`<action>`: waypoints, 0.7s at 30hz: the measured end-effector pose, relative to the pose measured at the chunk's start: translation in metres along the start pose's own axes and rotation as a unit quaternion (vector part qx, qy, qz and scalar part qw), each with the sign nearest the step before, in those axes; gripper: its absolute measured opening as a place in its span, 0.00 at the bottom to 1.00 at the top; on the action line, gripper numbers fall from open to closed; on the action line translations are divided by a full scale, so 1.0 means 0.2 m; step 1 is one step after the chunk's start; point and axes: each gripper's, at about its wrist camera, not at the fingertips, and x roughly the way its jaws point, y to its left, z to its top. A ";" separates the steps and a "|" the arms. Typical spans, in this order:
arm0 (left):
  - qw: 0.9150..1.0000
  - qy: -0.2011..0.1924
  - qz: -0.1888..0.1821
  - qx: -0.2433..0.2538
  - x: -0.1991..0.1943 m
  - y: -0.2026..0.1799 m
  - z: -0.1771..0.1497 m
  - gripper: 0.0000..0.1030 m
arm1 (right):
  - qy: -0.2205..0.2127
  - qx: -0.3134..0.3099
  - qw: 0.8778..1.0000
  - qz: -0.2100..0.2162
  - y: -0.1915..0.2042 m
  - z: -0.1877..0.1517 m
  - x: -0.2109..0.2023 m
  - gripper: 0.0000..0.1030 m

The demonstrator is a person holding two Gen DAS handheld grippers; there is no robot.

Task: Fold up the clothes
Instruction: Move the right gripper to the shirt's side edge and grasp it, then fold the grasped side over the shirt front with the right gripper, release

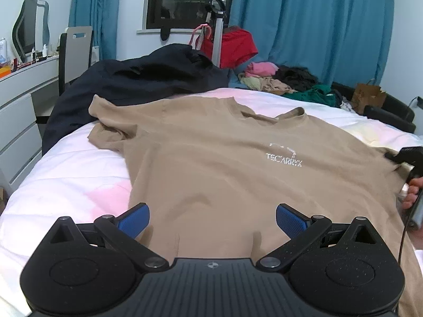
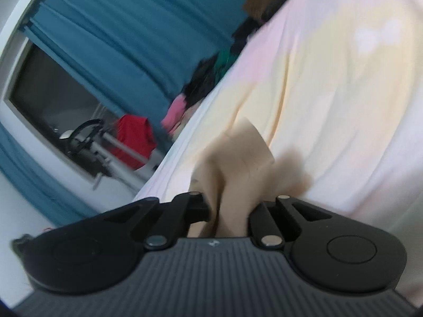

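Note:
A tan T-shirt point(image 1: 211, 163) with a white chest logo lies face up, spread on the bed point(image 1: 66, 185), its left sleeve crumpled. My left gripper point(image 1: 212, 222) is open with blue pads, hovering over the shirt's bottom hem and holding nothing. My right gripper point(image 2: 228, 208) is shut on a bunch of the tan T-shirt's fabric point(image 2: 238, 163), lifted off the pale sheet point(image 2: 343, 92); it shows at the shirt's right sleeve in the left wrist view point(image 1: 404, 155). The right wrist view is blurred and tilted.
A dark jacket point(image 1: 132, 82) lies at the bed's far left. A pile of mixed clothes point(image 1: 285, 79) sits at the far side by teal curtains point(image 1: 312, 26). A white dresser point(image 1: 18, 111) and chair point(image 1: 75, 50) stand left. A red garment point(image 1: 235, 47) hangs on a rack.

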 end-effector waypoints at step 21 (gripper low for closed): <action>0.988 -0.045 0.009 -0.144 -0.09 0.43 0.12 1.00 | 0.034 -0.397 0.916 0.042 1.49 -0.72 -0.03 0.05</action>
